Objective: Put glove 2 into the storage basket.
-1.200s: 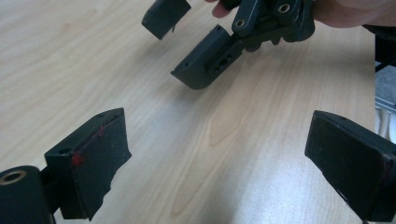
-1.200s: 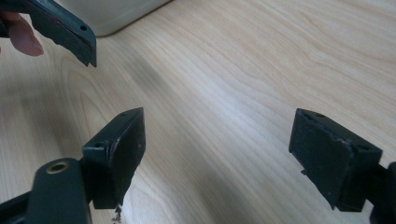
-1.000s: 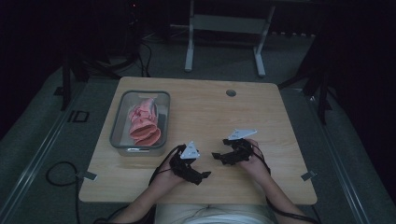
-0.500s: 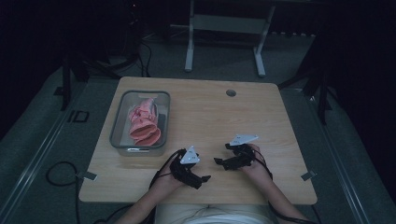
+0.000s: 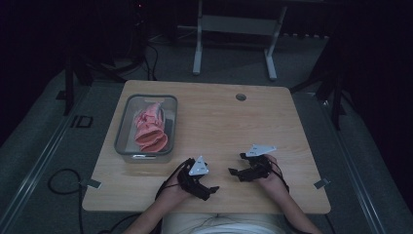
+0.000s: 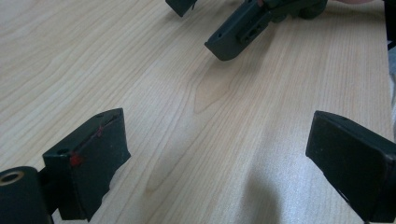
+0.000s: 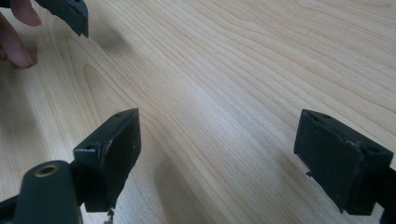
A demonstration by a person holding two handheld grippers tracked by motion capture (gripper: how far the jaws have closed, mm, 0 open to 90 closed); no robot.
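Here your left gripper sits low over the near edge of the wooden table, its jaws spread wide with nothing but bare wood grain between them in the left gripper view. Your right gripper rests just beside it, a little farther from you, jaws likewise parted wide and empty. The two point toward each other across a small gap: the left gripper view catches the right gripper's jaw tips at the top, and the right gripper view catches a left jaw tip and your fingertips in its upper left corner. Farther out, well apart from both grippers, a clear plastic bin stands near the table's left side, holding a crumpled pink cloth. A small round hole marks the far edge.
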